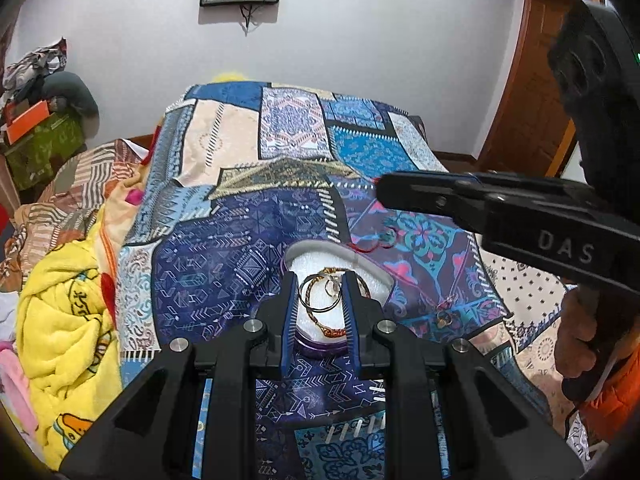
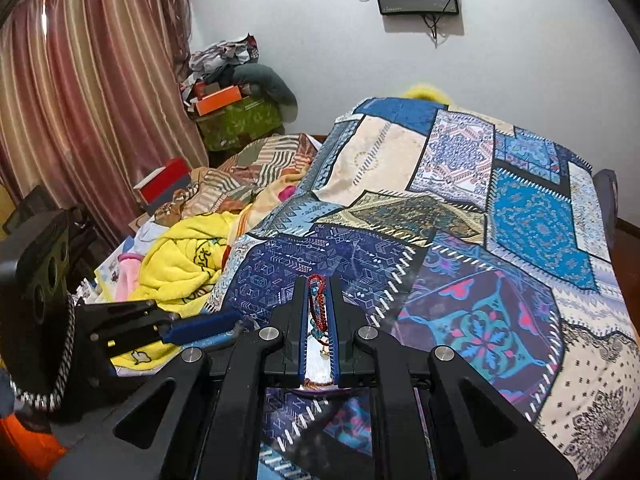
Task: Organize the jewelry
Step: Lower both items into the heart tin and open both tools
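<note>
A purple jewelry box (image 1: 362, 266) with a white lining sits open on the patchwork bedspread (image 1: 224, 240). Several bangles and bracelets (image 1: 320, 294) lie inside it. My left gripper (image 1: 319, 280) is open, its fingers on either side of the box, just above it. My right gripper (image 2: 319, 284) is shut on a red and blue beaded bracelet (image 2: 317, 304) and holds it above the box's white lining (image 2: 318, 364). The right gripper also shows in the left wrist view (image 1: 382, 190), with a red cord (image 1: 370, 246) hanging from it. Another small jewelry piece (image 1: 445, 314) lies on the bedspread right of the box.
A yellow blanket (image 1: 64, 320) and striped bedding (image 1: 80, 184) are heaped at the left of the bed. A cluttered green cabinet (image 2: 236, 120) and a curtain (image 2: 88, 92) stand at the far left. A wooden door (image 1: 532, 100) is at the right.
</note>
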Available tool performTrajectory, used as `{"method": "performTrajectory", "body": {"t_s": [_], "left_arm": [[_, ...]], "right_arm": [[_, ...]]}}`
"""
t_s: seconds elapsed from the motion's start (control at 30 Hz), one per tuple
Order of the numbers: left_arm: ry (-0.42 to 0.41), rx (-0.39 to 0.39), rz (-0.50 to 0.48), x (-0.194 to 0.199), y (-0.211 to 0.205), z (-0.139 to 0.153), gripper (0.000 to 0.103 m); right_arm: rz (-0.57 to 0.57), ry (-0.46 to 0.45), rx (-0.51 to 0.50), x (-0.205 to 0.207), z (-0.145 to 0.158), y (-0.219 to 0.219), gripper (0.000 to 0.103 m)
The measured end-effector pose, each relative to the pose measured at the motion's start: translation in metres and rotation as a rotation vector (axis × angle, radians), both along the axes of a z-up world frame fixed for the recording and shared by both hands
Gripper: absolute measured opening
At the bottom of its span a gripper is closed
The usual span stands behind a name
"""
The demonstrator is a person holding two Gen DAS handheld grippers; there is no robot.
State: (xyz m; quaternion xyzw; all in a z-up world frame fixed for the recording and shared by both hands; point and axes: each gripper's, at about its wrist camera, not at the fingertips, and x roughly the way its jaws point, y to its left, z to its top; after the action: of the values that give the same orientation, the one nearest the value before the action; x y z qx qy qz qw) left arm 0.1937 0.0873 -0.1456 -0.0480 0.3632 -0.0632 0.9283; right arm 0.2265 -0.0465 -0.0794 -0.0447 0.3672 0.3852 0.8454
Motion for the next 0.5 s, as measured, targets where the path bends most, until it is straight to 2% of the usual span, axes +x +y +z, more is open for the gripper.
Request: {"method": "performTrajectory", "body": {"t_s": [0.5], "left_arm": [[0.052,0.010,-0.046,0.019,-0.003,-0.030,0.021]], "right_arm": [[0.020,0.112,-0.052,0.025,-0.040,0.026,0.007]]}}
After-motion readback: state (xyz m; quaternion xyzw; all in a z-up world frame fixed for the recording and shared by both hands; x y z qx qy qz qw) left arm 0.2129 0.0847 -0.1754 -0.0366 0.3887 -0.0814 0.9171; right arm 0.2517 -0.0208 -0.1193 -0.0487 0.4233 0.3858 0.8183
